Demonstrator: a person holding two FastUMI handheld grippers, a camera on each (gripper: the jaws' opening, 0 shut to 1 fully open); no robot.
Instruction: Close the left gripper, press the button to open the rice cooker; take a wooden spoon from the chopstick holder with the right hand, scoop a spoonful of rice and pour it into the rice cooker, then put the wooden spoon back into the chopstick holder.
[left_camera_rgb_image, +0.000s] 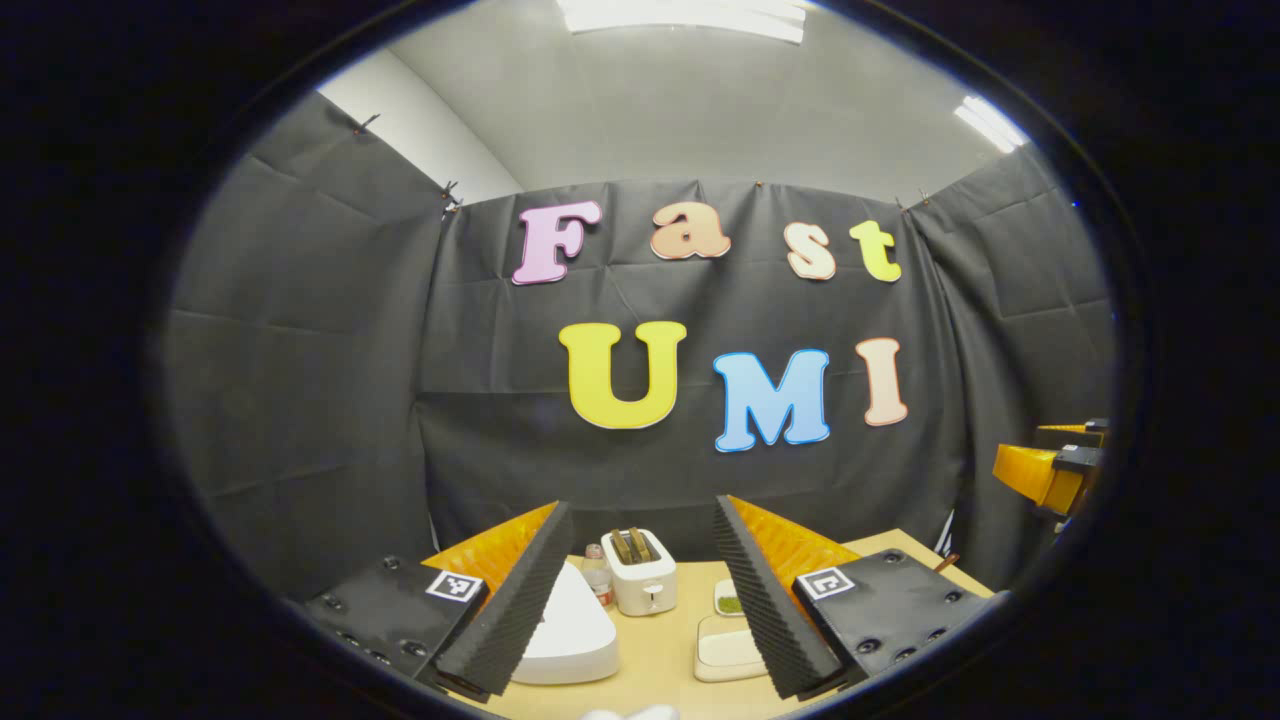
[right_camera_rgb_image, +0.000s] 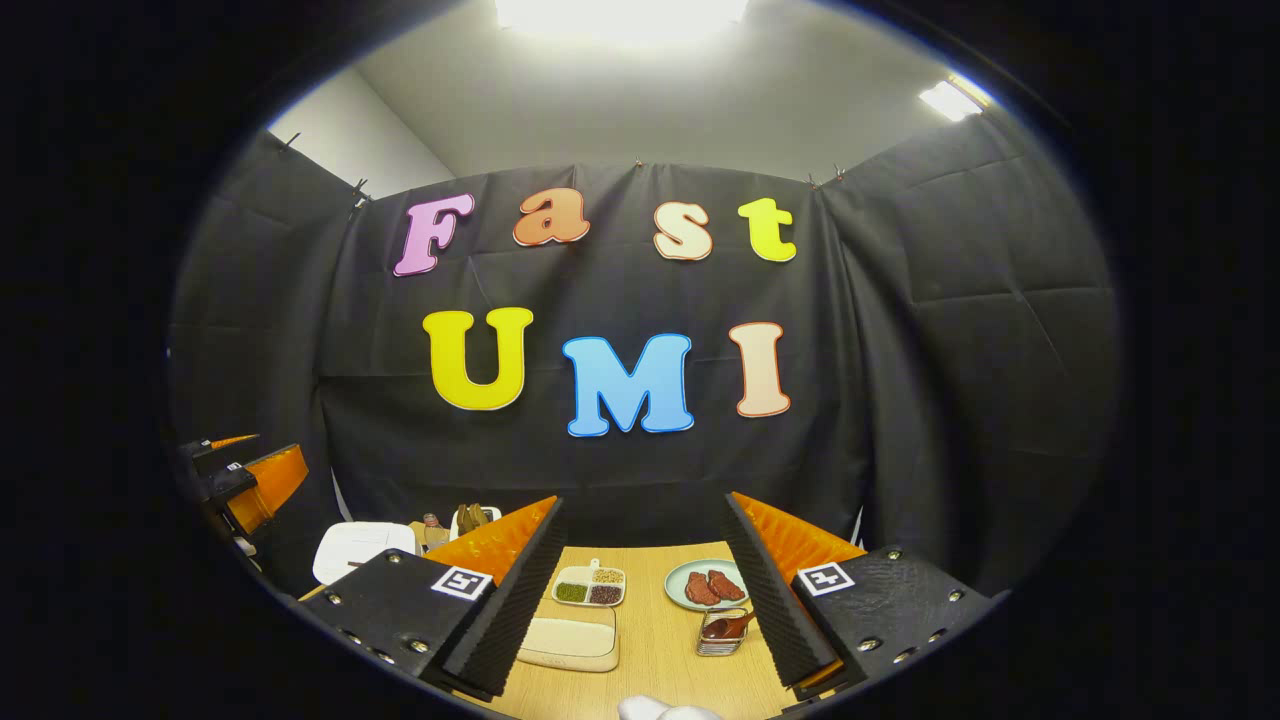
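A small white rounded thing (right_camera_rgb_image: 668, 709), too cut off to identify, is lying at the bottom edge of the right gripper view, nearest the camera. The right gripper (right_camera_rgb_image: 645, 590) is hovering with fingers spread wide, empty, above a cream rectangular tray (right_camera_rgb_image: 570, 642), a white divided dish of grains (right_camera_rgb_image: 590, 587), a pale green plate of red meat slices (right_camera_rgb_image: 705, 584) and a metal holder with a wooden spoon (right_camera_rgb_image: 724, 630) on the light wooden tabletop (right_camera_rgb_image: 655, 650). The left gripper (left_camera_rgb_image: 640, 590) is also standing wide open, holding nothing. The white rice cooker (left_camera_rgb_image: 570, 630), lid down, is sitting just behind its left finger, beside a white toaster (left_camera_rgb_image: 640, 572) and a small bottle (left_camera_rgb_image: 597, 572).
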